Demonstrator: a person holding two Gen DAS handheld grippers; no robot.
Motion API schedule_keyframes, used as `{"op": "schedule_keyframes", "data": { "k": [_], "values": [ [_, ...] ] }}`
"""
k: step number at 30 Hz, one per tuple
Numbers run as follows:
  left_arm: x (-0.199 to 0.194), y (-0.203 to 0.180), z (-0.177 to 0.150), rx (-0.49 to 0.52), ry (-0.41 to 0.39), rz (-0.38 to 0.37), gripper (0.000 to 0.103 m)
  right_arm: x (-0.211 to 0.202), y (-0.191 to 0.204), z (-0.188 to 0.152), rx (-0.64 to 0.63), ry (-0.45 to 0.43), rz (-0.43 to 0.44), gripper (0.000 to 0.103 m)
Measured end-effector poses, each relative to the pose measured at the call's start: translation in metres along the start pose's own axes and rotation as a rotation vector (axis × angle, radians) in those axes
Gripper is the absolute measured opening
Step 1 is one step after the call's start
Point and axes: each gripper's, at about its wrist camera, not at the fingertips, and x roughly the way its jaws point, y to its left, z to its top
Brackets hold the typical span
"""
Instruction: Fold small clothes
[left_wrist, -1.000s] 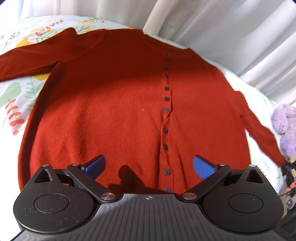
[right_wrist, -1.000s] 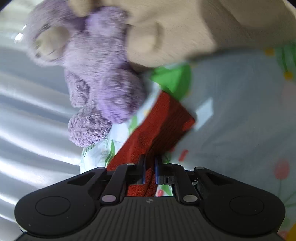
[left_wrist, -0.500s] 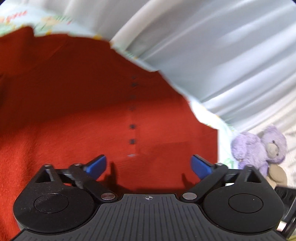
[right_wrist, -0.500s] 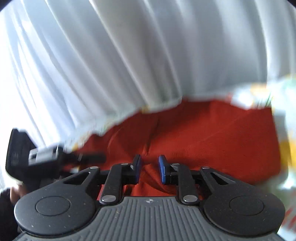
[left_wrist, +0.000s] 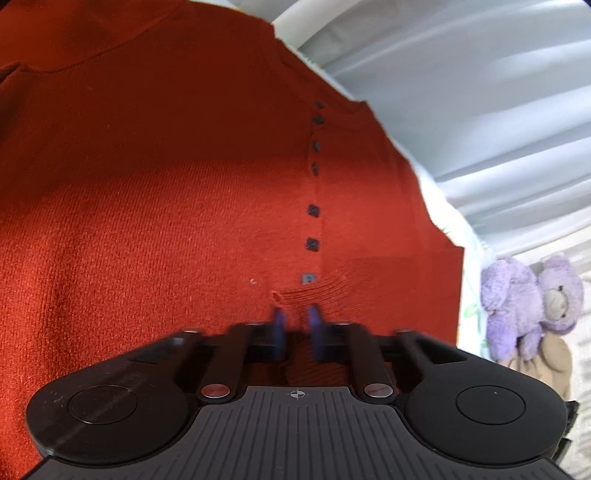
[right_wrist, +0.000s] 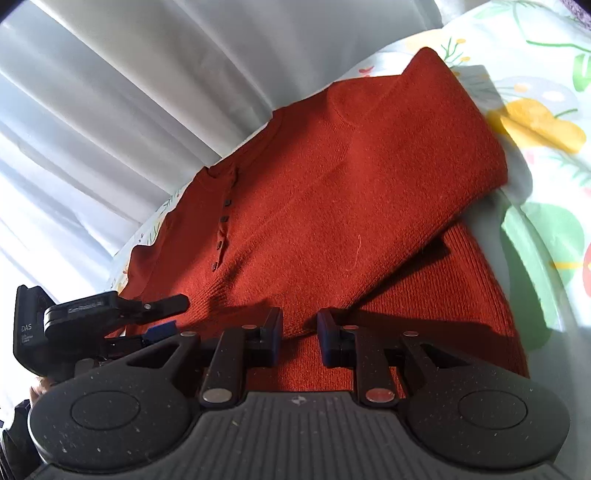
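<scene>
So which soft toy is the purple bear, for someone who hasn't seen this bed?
Find the red cardigan spread over the floral bedsheet. Off its edge, by the white curtain, sit two purple plush toys; the bear is the outer one, with a tan muzzle.

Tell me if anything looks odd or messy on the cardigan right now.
Only small things: the cardigan puckers into a ridge at its hem where the left hand-held gripper pinches it, below the bottom button. A pale loose thread lies on the knit. No tear or stain shows.

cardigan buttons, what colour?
Dark grey, nearly black buttons on the rust-red cardigan. Left wrist view shows them best.
</scene>
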Motion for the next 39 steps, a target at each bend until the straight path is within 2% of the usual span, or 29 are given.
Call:
{"op": "schedule_keyframes", "data": {
  "k": [4, 8, 10, 12, 14, 18, 20, 22, 24, 25, 26, 28, 33, 36, 39],
  "values": [
    [-0.005, -0.008, 0.004, 0.042, -0.052, 0.01, 0.005, 0.003, -0.004, 0.0, 0.02, -0.002, 0.002, 0.019],
    [-0.039, -0.023, 0.031, 0.112, -0.191, 0.006, 0.005, -0.003, -0.006, 0.0, 0.011, -0.011, -0.033, 0.019],
    [-0.057, -0.027, 0.046, 0.172, -0.278, 0.09, 0.005, -0.006, -0.005, 0.001, -0.011, -0.025, -0.073, 0.019],
    [-0.063, -0.031, 0.057, 0.253, -0.343, 0.221, 0.005, -0.009, -0.005, 0.003, -0.028, -0.042, -0.112, 0.019],
    [-0.057, -0.023, 0.066, 0.282, -0.337, 0.304, 0.006, -0.01, -0.006, 0.005, -0.027, -0.051, -0.131, 0.019],
    [-0.033, 0.013, 0.076, 0.178, -0.241, 0.296, 0.01, -0.009, -0.005, 0.008, -0.03, -0.048, -0.146, 0.019],
    [-0.029, 0.028, 0.075, 0.136, -0.242, 0.287, 0.022, -0.009, -0.002, 0.011, -0.039, -0.045, -0.153, 0.019],
    [-0.028, 0.037, 0.074, 0.127, -0.26, 0.266, 0.028, -0.011, 0.002, 0.018, -0.059, -0.054, -0.166, 0.019],
    [-0.024, 0.038, 0.075, 0.128, -0.245, 0.236, 0.027, -0.013, 0.005, 0.026, -0.074, -0.075, -0.171, 0.02],
    [-0.025, 0.038, 0.073, 0.135, -0.242, 0.228, 0.021, -0.014, 0.006, 0.031, -0.081, -0.086, -0.177, 0.02],
    [-0.024, 0.036, 0.073, 0.151, -0.242, 0.23, 0.006, -0.014, 0.007, 0.038, -0.089, -0.097, -0.187, 0.021],
    [-0.024, 0.027, 0.078, 0.178, -0.267, 0.254, 0.006, -0.013, 0.008, 0.052, -0.103, -0.125, -0.223, 0.023],
    [-0.058, 0.001, 0.1, 0.206, -0.41, 0.211, 0.005, 0.002, 0.008, 0.096, -0.134, -0.185, -0.298, 0.038],
    [-0.069, -0.009, 0.115, 0.239, -0.474, 0.269, 0.005, 0.022, 0.002, 0.12, -0.131, -0.179, -0.319, 0.046],
    [-0.072, -0.009, 0.129, 0.24, -0.491, 0.309, 0.006, 0.046, -0.004, 0.135, -0.12, -0.137, -0.335, 0.048]
  ]
}}
